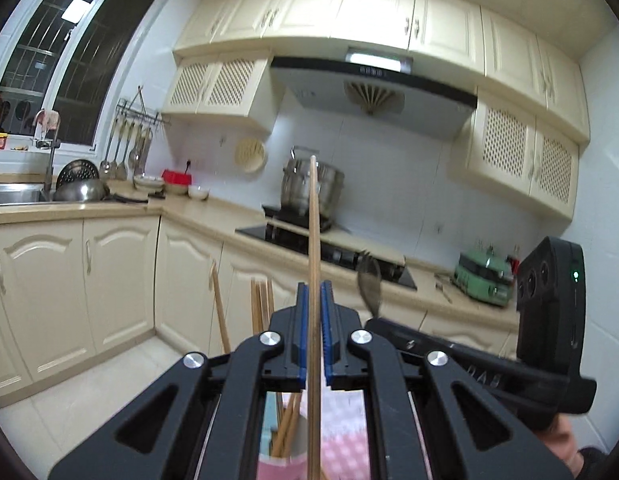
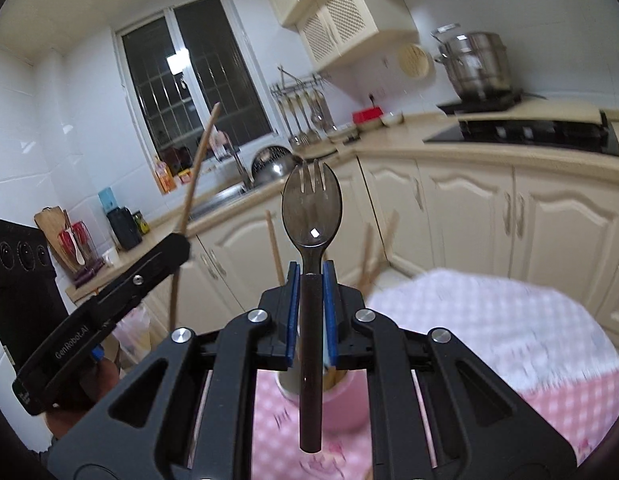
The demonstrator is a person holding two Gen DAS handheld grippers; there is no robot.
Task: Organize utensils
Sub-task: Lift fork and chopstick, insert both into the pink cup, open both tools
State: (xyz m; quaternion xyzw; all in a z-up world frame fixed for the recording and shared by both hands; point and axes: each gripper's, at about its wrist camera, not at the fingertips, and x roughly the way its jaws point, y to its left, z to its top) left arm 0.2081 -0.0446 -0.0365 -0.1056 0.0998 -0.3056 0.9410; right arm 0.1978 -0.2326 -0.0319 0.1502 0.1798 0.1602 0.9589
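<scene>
My left gripper point(image 1: 314, 292) is shut on a single wooden chopstick point(image 1: 314, 240) that stands upright between its blue pads. Below it a pink cup point(image 1: 287, 466) holds several more chopsticks point(image 1: 261, 304). My right gripper point(image 2: 312, 270) is shut on the dark handle of a black spork point(image 2: 312, 208), head up, above the same pink cup point(image 2: 341, 408). The left gripper point(image 2: 177, 246) and its chopstick point(image 2: 197, 168) show at the left of the right wrist view. The right gripper's body point(image 1: 461, 356) and the spork point(image 1: 369, 280) show at the right of the left wrist view.
The cup stands on a pink checked tablecloth point(image 2: 489, 332). Cream kitchen cabinets point(image 1: 109, 280) and a counter run behind, with a stove and steel pot point(image 1: 313, 188), a sink point(image 1: 13, 194), hanging ladles point(image 1: 125, 148) and a green appliance point(image 1: 483, 278).
</scene>
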